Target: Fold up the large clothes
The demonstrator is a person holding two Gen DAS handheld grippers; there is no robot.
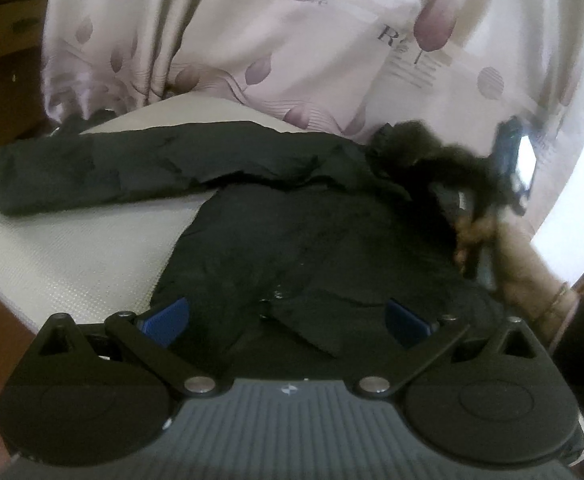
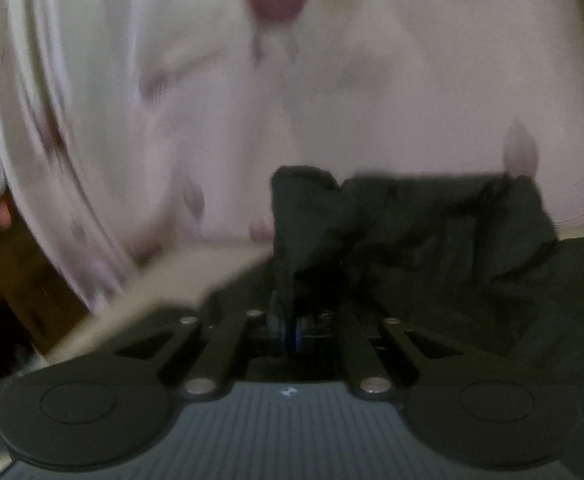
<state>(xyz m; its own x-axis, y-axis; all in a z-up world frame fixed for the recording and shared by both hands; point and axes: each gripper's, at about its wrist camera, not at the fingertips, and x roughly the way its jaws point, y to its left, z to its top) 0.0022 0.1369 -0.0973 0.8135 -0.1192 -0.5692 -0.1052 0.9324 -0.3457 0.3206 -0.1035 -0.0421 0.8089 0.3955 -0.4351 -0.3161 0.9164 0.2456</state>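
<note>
right tool [image 2: 290, 330]: pinching jacket [image 1: 292, 240] fabric, lifting to fold | left tool [image 1: 288, 318]: wide, jacket hem between fingers, ungripped

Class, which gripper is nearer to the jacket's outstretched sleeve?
Left. The left gripper hovers open at the jacket's hem, facing the sleeve; the right gripper pinches fabric beyond the collar.

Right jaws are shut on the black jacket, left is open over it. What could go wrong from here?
1. The right gripper pinches only a small bunch of the black padded jacket; it may slip as the load comes on.
2. The sleeve lies stretched out across the grey textured table mat, so it may drag and fold crooked.
3. The open left gripper could catch fabric unintentionally.
</note>
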